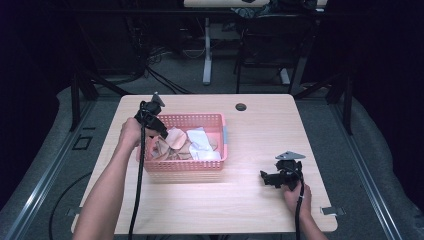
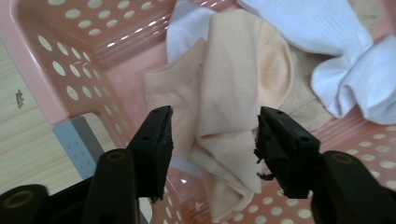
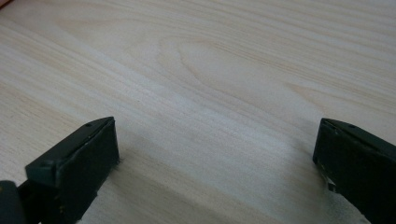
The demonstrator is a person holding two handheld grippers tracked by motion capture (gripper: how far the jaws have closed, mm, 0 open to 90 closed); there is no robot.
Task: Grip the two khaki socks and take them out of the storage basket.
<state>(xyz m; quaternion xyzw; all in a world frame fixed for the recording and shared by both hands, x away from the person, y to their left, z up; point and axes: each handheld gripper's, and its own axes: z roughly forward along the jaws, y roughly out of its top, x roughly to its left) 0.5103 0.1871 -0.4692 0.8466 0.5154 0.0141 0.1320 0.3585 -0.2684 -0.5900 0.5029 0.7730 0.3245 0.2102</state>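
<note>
A pink perforated basket (image 1: 200,120) stands on the wooden table left of centre, holding beige and white socks. My left gripper (image 1: 161,131) reaches in over the basket's left end. In the left gripper view its jaws stand open on either side of a beige sock (image 2: 229,116), which lies between them, and the left gripper (image 2: 212,140) has not closed on the cloth. White socks (image 2: 345,70) lie farther in. My right gripper (image 1: 266,178) rests low over the bare table at the right, open, with only wood between its fingers (image 3: 79,158).
The basket's pink wall (image 2: 56,60) and a grey label (image 2: 77,144) on its rim are close to the left jaw. A round cable hole (image 1: 241,106) sits near the table's far edge. Bare tabletop (image 1: 260,140) lies between basket and right gripper.
</note>
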